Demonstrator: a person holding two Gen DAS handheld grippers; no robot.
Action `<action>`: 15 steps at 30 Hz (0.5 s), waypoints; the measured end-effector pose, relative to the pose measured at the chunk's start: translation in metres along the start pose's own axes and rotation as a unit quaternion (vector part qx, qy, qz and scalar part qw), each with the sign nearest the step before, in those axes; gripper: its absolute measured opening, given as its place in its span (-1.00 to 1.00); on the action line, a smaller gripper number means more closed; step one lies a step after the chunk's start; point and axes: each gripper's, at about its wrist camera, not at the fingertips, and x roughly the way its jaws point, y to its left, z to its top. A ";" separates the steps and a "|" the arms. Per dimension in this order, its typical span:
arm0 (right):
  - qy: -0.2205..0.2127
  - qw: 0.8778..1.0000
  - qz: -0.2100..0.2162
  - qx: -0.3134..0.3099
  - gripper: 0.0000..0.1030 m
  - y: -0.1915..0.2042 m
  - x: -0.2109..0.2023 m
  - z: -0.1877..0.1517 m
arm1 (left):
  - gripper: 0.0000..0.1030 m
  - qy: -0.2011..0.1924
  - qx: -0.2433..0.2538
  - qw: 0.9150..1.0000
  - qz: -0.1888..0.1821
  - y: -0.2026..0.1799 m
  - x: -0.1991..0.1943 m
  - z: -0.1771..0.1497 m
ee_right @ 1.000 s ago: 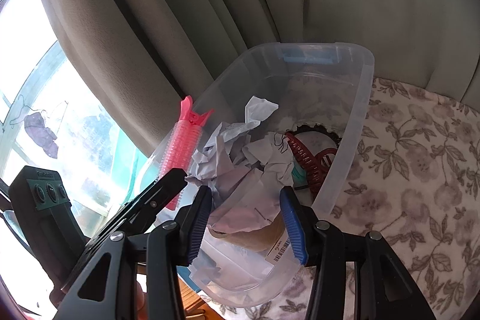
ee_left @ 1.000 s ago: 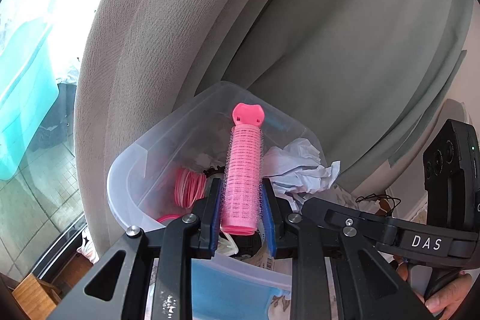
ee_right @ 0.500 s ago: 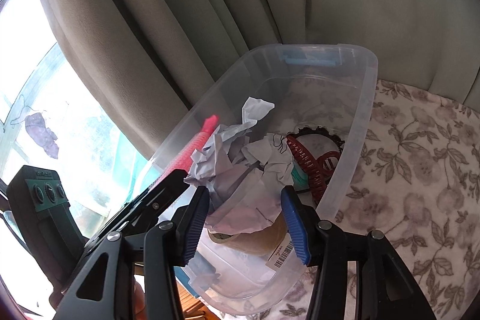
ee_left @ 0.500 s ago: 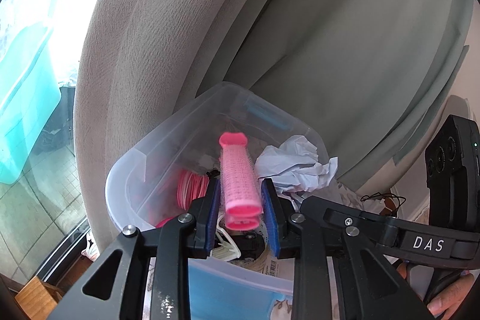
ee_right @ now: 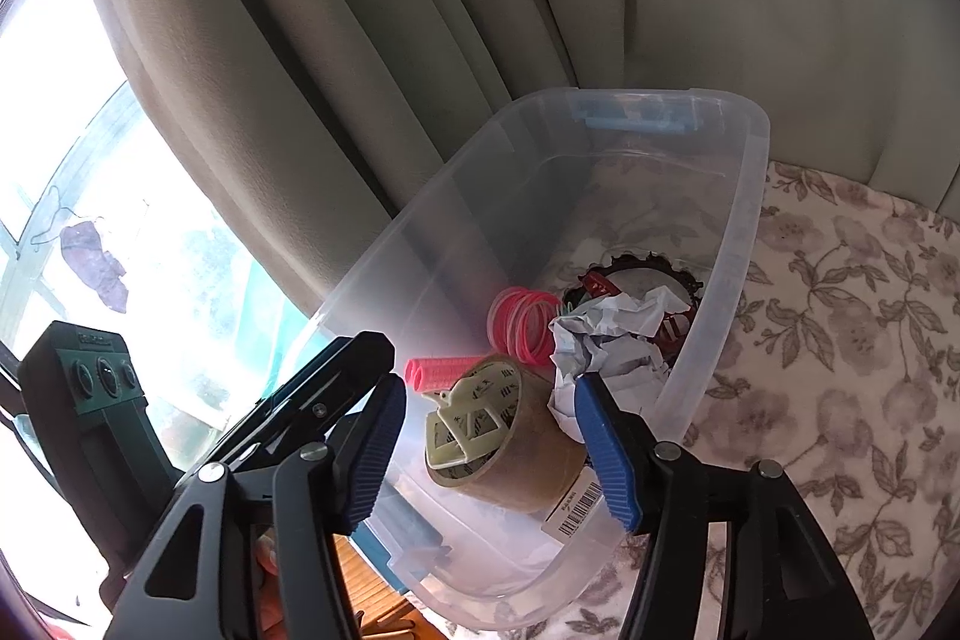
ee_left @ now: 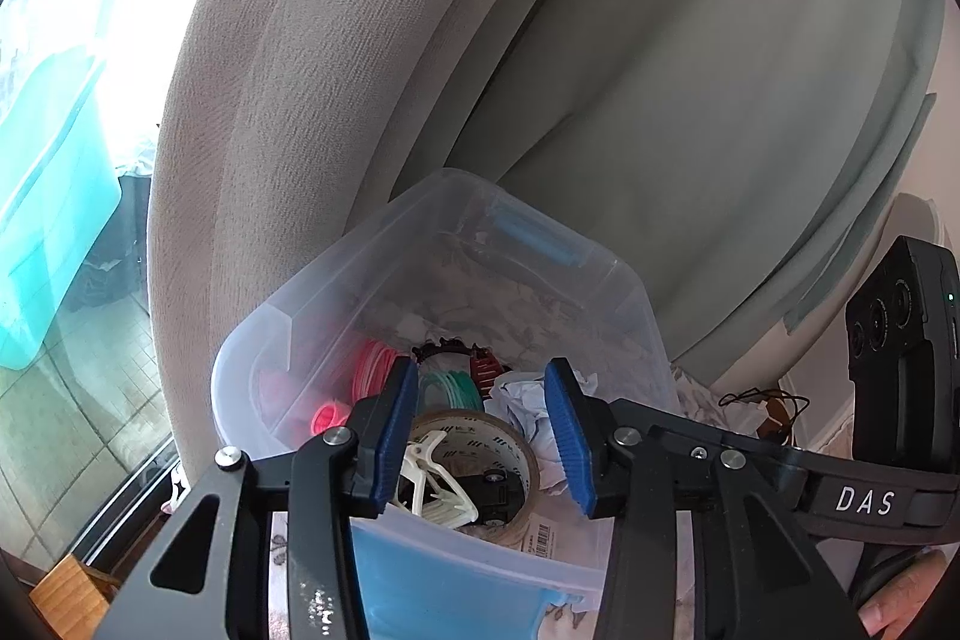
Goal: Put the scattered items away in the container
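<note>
A clear plastic bin (ee_left: 420,244) (ee_right: 738,220) stands on a floral cloth. Inside lie a pink hair roller (ee_right: 438,373), pink coil bands (ee_right: 525,325) (ee_left: 372,370), a brown tape roll (ee_right: 516,436) (ee_left: 480,430) with a cream claw clip (ee_left: 438,484) in its core, crumpled paper (ee_right: 606,340) (ee_left: 522,400) and a dark red clip (ee_right: 600,283). My left gripper (ee_left: 480,436) is open over the bin's near end with nothing between its fingers. My right gripper (ee_right: 492,451) is open above the tape roll and holds nothing.
Grey-beige curtains (ee_right: 420,10) hang close behind the bin. A bright window (ee_left: 72,40) with a teal tub (ee_left: 42,196) outside lies to the left. The floral cloth (ee_right: 852,340) spreads to the right of the bin. A black cord (ee_left: 756,400) lies beyond it.
The left gripper opened and let go of the pink hair roller, which dropped into the bin beside the tape roll. The crumpled paper now sits lower in the bin.
</note>
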 end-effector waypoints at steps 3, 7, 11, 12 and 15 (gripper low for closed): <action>0.000 1.000 0.001 -0.001 0.24 0.001 -0.001 0.001 | -0.13 0.000 -0.001 1.000 -0.001 0.006 0.005 0.001; 0.001 1.000 0.001 -0.001 0.26 0.002 -0.003 0.001 | -0.12 0.001 -0.001 1.000 -0.002 0.014 0.010 0.002; 0.002 1.000 -0.001 -0.002 0.31 0.002 -0.005 0.000 | -0.09 0.004 -0.002 1.000 0.000 0.022 0.012 0.002; 0.002 1.000 -0.002 -0.001 0.32 0.002 -0.006 0.000 | -0.08 0.004 -0.003 1.000 0.000 0.023 0.013 0.002; 0.003 1.000 -0.004 0.001 0.33 0.002 -0.008 -0.001 | -0.02 0.007 -0.006 1.000 0.001 0.029 0.013 0.002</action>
